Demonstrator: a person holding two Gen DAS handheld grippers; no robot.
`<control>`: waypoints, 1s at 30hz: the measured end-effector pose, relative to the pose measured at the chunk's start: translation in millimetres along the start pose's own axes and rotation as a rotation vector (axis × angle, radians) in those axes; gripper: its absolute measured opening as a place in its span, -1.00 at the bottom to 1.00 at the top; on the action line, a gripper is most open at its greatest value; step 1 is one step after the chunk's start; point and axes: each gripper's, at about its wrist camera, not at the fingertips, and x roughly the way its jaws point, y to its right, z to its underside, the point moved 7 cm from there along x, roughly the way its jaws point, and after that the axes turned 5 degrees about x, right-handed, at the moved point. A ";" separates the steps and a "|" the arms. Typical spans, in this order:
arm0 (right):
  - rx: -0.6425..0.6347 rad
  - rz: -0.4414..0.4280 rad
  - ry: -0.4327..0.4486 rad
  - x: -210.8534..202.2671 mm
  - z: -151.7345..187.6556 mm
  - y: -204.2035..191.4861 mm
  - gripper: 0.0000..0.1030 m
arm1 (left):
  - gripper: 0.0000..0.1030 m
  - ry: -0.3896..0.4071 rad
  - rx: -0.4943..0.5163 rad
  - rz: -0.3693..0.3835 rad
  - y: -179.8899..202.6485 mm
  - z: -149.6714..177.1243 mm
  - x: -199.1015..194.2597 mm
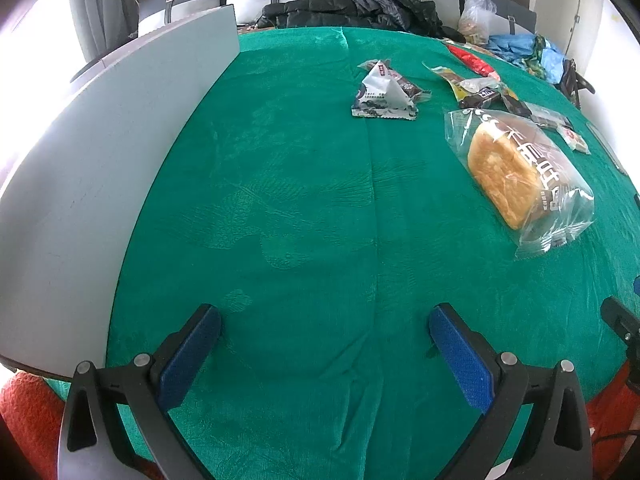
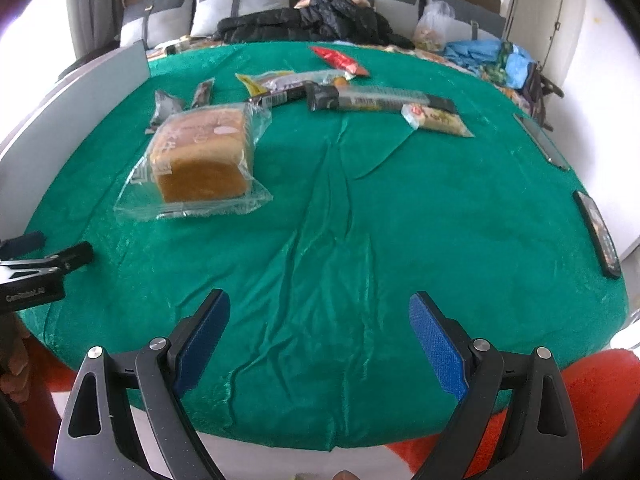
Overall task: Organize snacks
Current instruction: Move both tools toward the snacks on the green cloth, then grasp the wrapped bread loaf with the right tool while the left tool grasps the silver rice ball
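A loaf of bread in a clear bag (image 1: 516,168) (image 2: 200,160) lies on the green cloth (image 1: 300,220) (image 2: 360,220). Beyond it are small snack packs: a white triangular pack (image 1: 382,94), a red pack (image 2: 338,60) (image 1: 472,60), a long dark bar pack (image 2: 380,100), a yellow-edged pack (image 2: 280,80) and a small pale pack (image 2: 436,120). My left gripper (image 1: 324,316) stands open over bare cloth, well short of the snacks. My right gripper (image 2: 320,304) is open too, near the front edge, with nothing between its fingers.
A grey board (image 1: 100,160) (image 2: 80,92) stands along the left side of the table. Two phones (image 2: 598,232) (image 2: 540,140) lie at the right edge. A black jacket (image 2: 312,20), plastic bags (image 2: 434,26) and blue cloth (image 2: 480,52) lie behind the table.
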 end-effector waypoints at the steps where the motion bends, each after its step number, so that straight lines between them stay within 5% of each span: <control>1: 0.001 0.001 -0.005 1.7 0.1 0.4 0.81 | 1.00 0.000 0.001 0.000 0.1 0.0 0.0; 17: 0.037 -0.039 -0.089 18.3 8.5 3.5 0.80 | 1.00 0.009 0.003 0.000 0.3 0.1 -0.4; 23: -0.004 -0.201 0.039 -14.1 -57.4 -32.0 0.81 | 1.00 0.020 0.008 0.002 0.5 0.4 -0.6; 27: -0.119 -0.275 -0.076 13.3 -85.2 -79.8 0.81 | 1.00 0.027 0.015 0.007 0.7 0.9 -1.1; 30: -0.182 -0.199 -0.186 55.9 -88.0 -96.4 0.81 | 1.00 0.029 0.031 0.019 0.7 1.7 -1.9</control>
